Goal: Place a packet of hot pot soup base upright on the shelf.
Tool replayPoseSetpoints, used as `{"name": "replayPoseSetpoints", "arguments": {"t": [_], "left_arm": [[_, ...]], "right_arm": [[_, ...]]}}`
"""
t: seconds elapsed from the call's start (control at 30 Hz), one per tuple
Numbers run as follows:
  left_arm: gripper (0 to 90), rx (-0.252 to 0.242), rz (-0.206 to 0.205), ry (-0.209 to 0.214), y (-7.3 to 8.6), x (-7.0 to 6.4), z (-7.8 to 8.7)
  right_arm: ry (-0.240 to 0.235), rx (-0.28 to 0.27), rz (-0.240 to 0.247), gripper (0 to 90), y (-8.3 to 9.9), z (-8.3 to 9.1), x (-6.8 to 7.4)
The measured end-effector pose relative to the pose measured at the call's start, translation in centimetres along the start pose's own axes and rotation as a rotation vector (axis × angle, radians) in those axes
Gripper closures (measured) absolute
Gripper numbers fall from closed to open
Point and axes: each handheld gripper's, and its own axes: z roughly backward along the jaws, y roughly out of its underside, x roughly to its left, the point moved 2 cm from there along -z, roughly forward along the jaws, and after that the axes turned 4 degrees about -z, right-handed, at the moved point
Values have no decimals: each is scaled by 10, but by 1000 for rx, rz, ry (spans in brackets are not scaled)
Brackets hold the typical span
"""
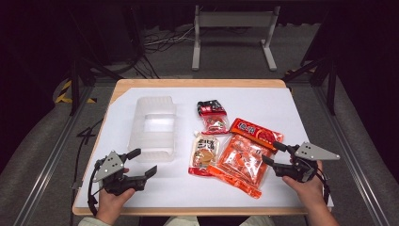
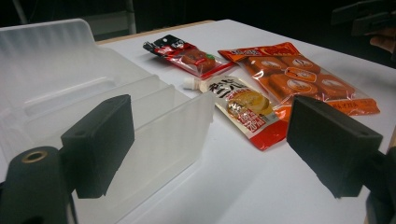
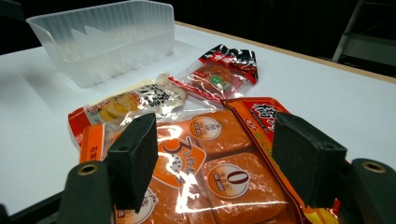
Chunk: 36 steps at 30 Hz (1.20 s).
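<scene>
Orange wrapping dominates the right half of the white table (image 1: 291, 113), where a large orange snack pack (image 1: 241, 162) lies flat, overlapping a red-labelled packet (image 1: 256, 133) behind it. The right gripper (image 1: 271, 153) rests just beside this pack's near edge, jaws spread apart and holding nothing; in the right gripper view the orange snack pack (image 3: 219, 172) sits directly between and beyond the two black jaws. To the pack's left lies a cream and red pouch (image 1: 204, 153), touching it, and farther back a small dark red packet (image 1: 212, 116). A clear plastic bin (image 1: 153, 128) stands on the left side of the table. The left gripper (image 1: 142, 162) hovers near the bin's front corner, jaws likewise wide and empty, with the bin's wall (image 2: 154, 135) just ahead of them.
</scene>
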Motion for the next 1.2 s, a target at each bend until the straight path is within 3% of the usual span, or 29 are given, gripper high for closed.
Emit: {"name": "replayPoseSetpoints", "arguments": {"t": [0.33, 0.53, 0.77, 0.93, 1.2], "left_arm": [[160, 0, 3, -1, -1, -2, -2], [160, -5, 1, 0, -2, -1, -2], [160, 2, -4, 1, -2, -2, -2], [160, 5, -8, -1, -1, -2, -3], [160, 5, -11, -3, -1, -2, -2]], "right_arm": [[33, 7, 1, 307, -11, -4, -11], [53, 27, -38, 277, -20, -13, -27], [77, 35, -43, 258, -30, -18, -48], [91, 37, -45, 256, -32, -19, -54], [98, 58, -97, 252, -27, -25, -66]]}}
